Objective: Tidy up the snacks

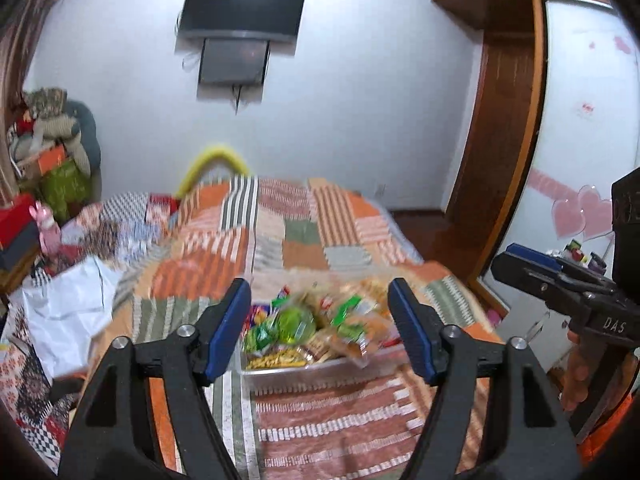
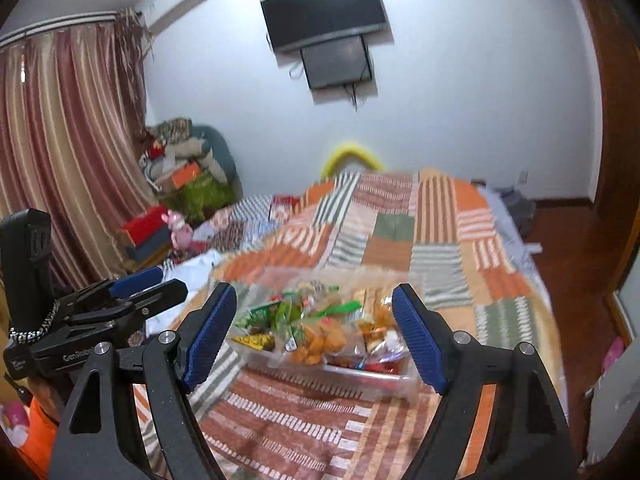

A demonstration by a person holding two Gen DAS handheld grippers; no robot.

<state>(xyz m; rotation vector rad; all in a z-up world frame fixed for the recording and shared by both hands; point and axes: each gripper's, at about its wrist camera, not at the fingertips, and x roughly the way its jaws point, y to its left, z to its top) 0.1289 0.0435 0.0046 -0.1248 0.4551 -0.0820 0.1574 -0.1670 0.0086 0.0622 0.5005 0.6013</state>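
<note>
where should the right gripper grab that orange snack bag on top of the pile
Probably pinch the orange snack bag from above, across its puffy upper part. It lies on top of the heap in the clear tray, nearer the front rim, so a top-down approach avoids the tray wall. The right gripper is open.

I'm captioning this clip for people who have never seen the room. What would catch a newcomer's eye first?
Probably the clear tray heaped with bright snack packets, sitting on the orange patchwork bedspread straight ahead of both open grippers. Next, the dark TV mounted high on the white wall beyond the bed. The striped curtain hangs at the left in the right wrist view.
</note>
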